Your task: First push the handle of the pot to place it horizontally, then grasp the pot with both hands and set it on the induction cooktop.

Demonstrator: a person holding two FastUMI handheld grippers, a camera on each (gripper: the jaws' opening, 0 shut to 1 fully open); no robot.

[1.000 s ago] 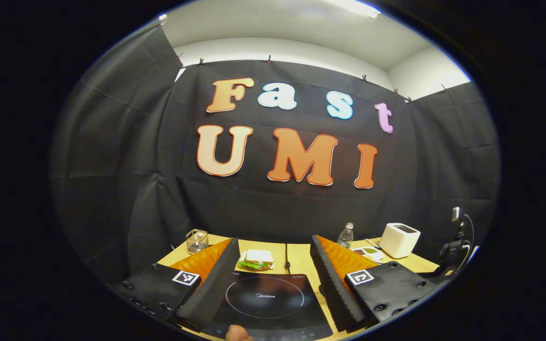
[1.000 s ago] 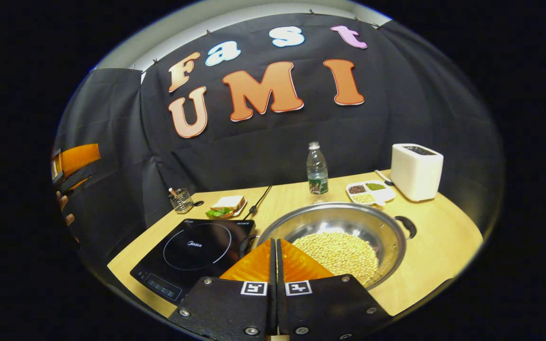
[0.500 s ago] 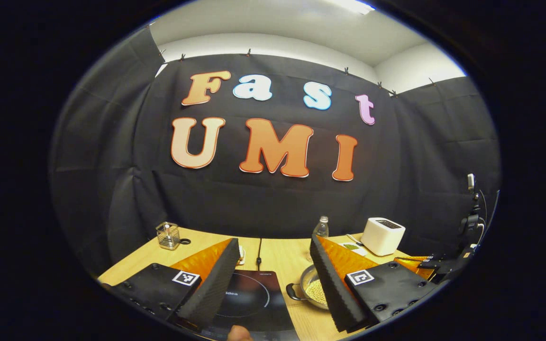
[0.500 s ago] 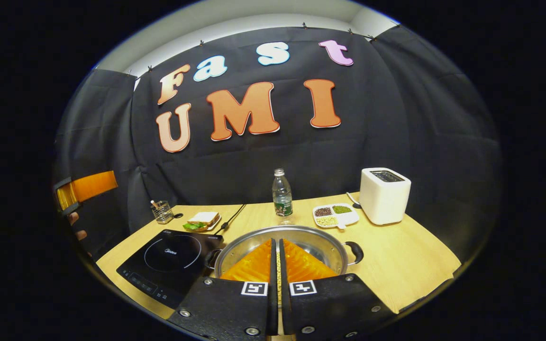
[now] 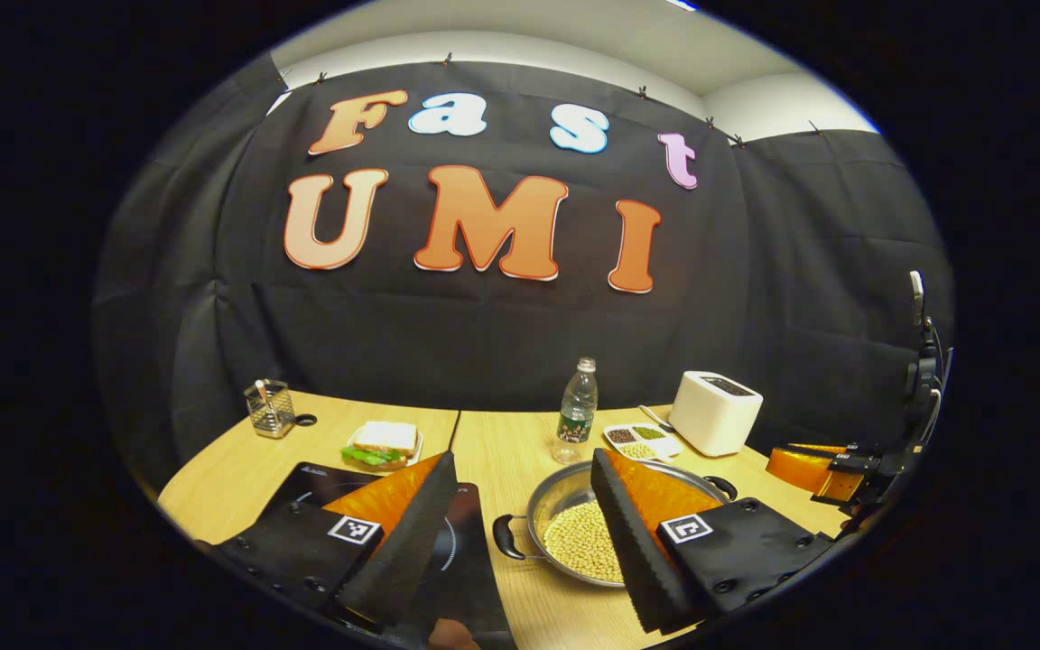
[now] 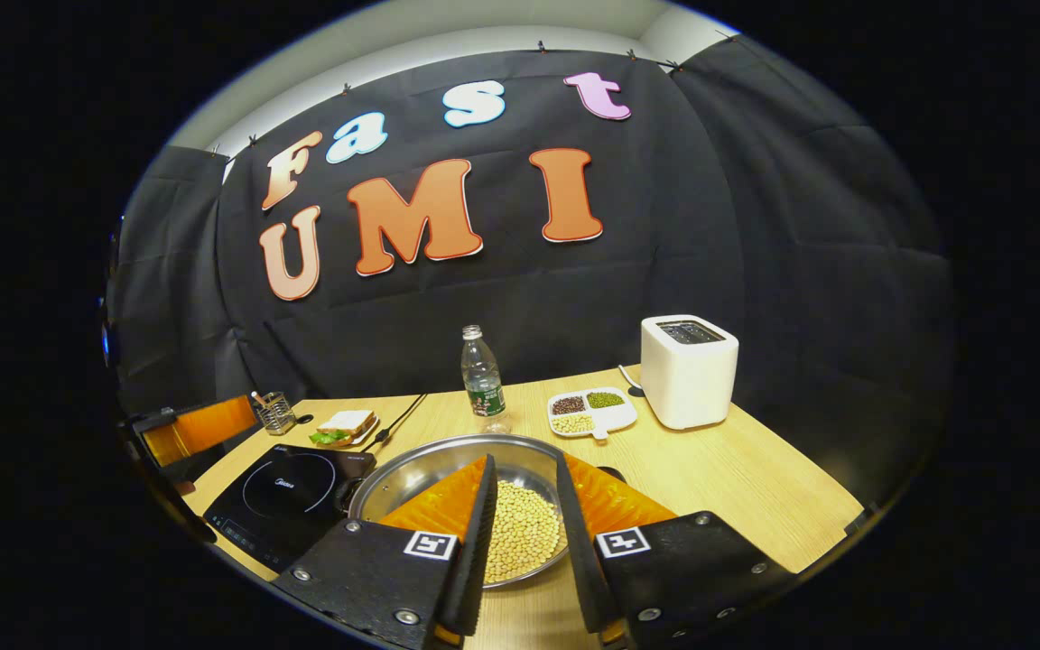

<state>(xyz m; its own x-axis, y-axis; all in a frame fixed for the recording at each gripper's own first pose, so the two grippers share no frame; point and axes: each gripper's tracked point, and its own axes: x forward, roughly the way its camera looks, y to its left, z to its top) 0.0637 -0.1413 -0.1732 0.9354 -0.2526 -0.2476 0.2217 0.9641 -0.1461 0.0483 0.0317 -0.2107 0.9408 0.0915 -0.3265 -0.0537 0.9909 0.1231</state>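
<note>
A steel pot [image 5: 565, 492] holding pale beans [image 6: 520, 537] stands on the wooden table, just right of the black induction cooktop [image 6: 281, 496]. One black loop handle [image 5: 506, 537] points toward the cooktop [image 5: 466, 542]; the other handle [image 5: 720, 487] is on the far side. My left gripper [image 5: 522, 460] is open wide above the table's front, with its fingers framing the cooktop's edge and the pot. My right gripper [image 6: 524, 465] is open a little, hovering over the pot's near rim [image 6: 430, 456] with nothing between its fingers. The left gripper [image 6: 190, 429] is also seen beyond the cooktop.
Behind the pot stand a water bottle [image 6: 482, 379], a divided dish of grains [image 6: 590, 413] and a white toaster [image 6: 687, 370]. A sandwich on a plate [image 6: 344, 424] and a wire holder [image 6: 274, 411] sit behind the cooktop, with its cord [image 6: 394, 420]. Bare table lies right of the pot.
My right gripper went from shut to slightly open over the pot. My left gripper swung right and tilted down, bringing the pot into its view.
</note>
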